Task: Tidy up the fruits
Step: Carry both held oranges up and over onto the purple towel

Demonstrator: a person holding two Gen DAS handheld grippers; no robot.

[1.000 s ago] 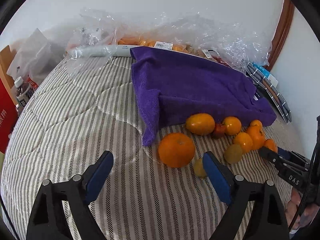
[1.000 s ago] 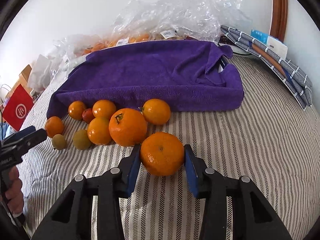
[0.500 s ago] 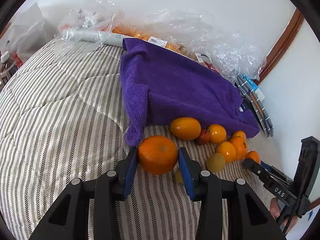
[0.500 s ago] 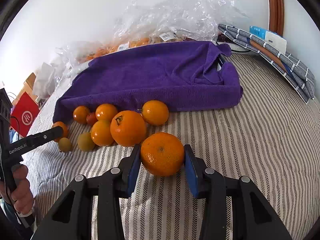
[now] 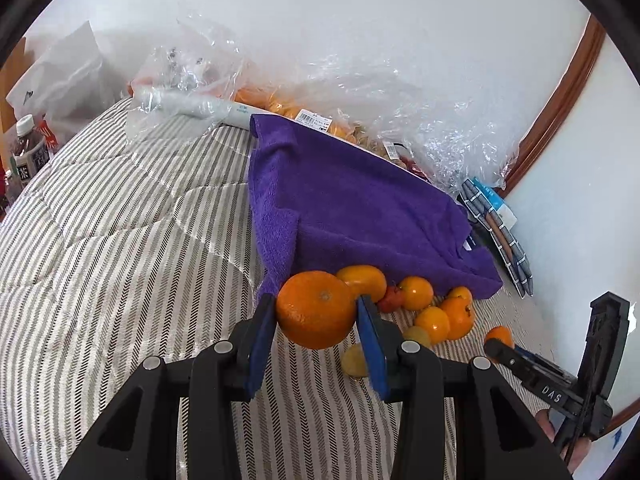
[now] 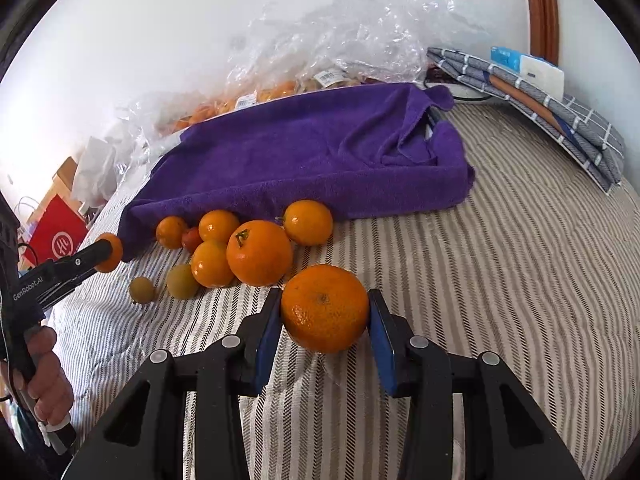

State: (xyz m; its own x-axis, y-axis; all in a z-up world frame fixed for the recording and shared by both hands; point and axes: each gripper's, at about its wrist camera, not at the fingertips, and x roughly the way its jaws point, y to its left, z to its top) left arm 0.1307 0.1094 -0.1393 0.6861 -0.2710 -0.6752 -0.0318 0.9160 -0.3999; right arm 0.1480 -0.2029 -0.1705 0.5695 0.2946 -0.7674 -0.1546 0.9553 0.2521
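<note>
My left gripper (image 5: 317,322) is shut on a large orange (image 5: 316,309) and holds it above the striped bedcover (image 5: 120,280). My right gripper (image 6: 324,324) is shut on another large orange (image 6: 325,307) just above the bedcover (image 6: 500,280). A cluster of loose oranges (image 6: 259,252), small citrus and green fruits (image 6: 182,280) lies along the front edge of a purple towel (image 6: 320,152). The same cluster (image 5: 436,316) and towel (image 5: 352,200) show in the left wrist view. The other gripper shows at the edge of each view.
Crinkled clear plastic bags with packed fruit (image 5: 360,120) lie behind the towel by the white wall. Folded checked cloths (image 6: 560,120) sit at the right. A bottle (image 5: 28,148) and a red bag (image 6: 56,236) stand at the left.
My left gripper closed on the large orange and lifted it off the bedcover. My right gripper keeps its orange and has risen slightly.
</note>
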